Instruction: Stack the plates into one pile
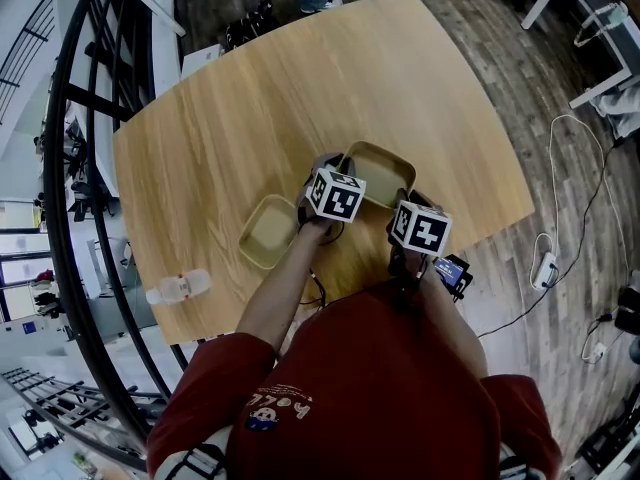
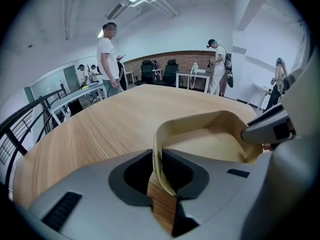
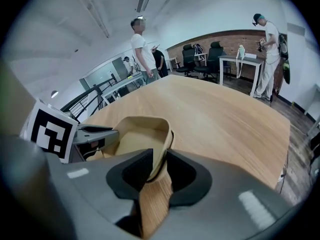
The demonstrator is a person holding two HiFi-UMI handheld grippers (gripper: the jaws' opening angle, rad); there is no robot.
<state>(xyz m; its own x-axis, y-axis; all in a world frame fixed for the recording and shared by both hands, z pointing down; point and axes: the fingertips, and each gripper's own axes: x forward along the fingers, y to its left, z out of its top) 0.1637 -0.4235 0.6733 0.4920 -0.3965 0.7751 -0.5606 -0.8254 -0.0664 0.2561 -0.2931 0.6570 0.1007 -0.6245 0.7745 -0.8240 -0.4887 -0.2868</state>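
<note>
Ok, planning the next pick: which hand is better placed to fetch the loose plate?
Left, likely: the loose plate lies just beside the left tongs, while the right tongs grip the held plate on its far side.

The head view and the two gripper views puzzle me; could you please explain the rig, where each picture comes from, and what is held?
There is no robot: a person holds a two-jaw tool in each hand. The head view looks down from a camera on the person's head; the marker cubes belong to the tools. The other two pictures come from cameras riding on the left gripper and the right gripper, looking along their jaws. On the wooden table lie a clear bottle and a free plate. Both grippers pinch the rim of the held plate beside it; both plates are beige.
</note>
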